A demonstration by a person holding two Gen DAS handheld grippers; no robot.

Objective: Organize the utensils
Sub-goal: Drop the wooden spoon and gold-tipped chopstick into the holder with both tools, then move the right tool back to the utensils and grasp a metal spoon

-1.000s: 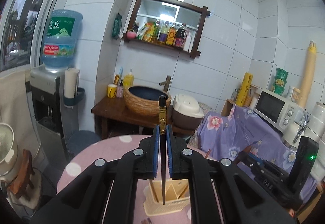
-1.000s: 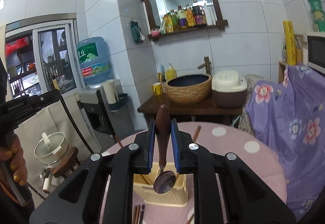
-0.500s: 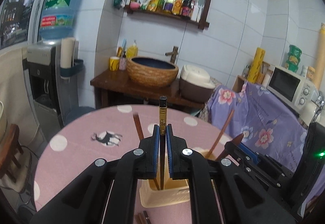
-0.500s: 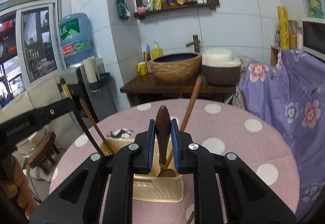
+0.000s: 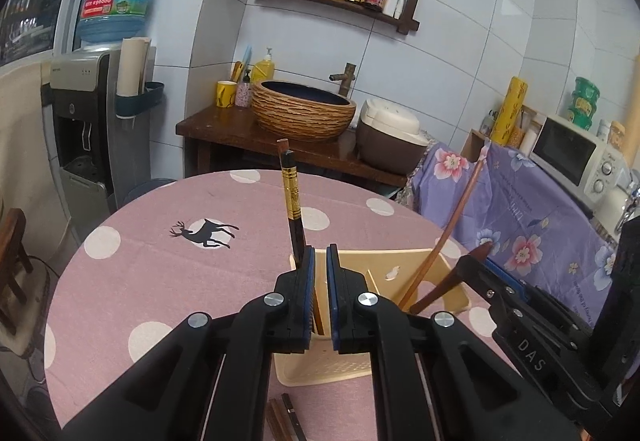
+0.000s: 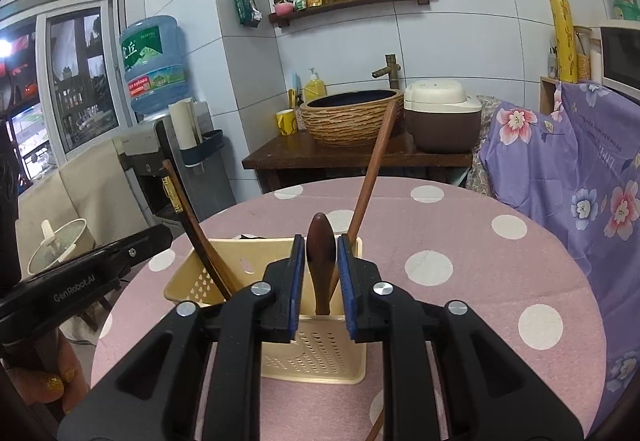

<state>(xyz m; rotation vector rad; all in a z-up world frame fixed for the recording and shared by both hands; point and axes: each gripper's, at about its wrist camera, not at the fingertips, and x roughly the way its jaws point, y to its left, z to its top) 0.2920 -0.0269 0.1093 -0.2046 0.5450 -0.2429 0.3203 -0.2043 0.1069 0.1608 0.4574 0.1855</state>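
The cream holder (image 5: 424, 273) stands on the pink dotted table (image 5: 160, 273), and everything here sits in or around it. The left gripper (image 5: 318, 265) hangs just above the holder's left compartment with its blue pads a narrow gap apart and nothing clamped between them; the dark chopstick (image 5: 291, 197) with the gold band stands in that compartment, tilted left, its shaft just beside the left pad, though contact cannot be made out. In the right wrist view the same chopstick (image 6: 188, 221) leans out over the holder's left end. The right gripper (image 6: 320, 261) is above the holder's (image 6: 192, 281) middle compartment, its jaws parted on either side of the brown spoon (image 6: 321, 253); the handle stands upright between the pads with a thin gap showing on each side, its lower end down inside the holder. A long wooden stick (image 6: 374, 169) leans rightward out of the holder behind the spoon. More chopsticks (image 5: 282, 417) lie flat on the table just in front of the holder.
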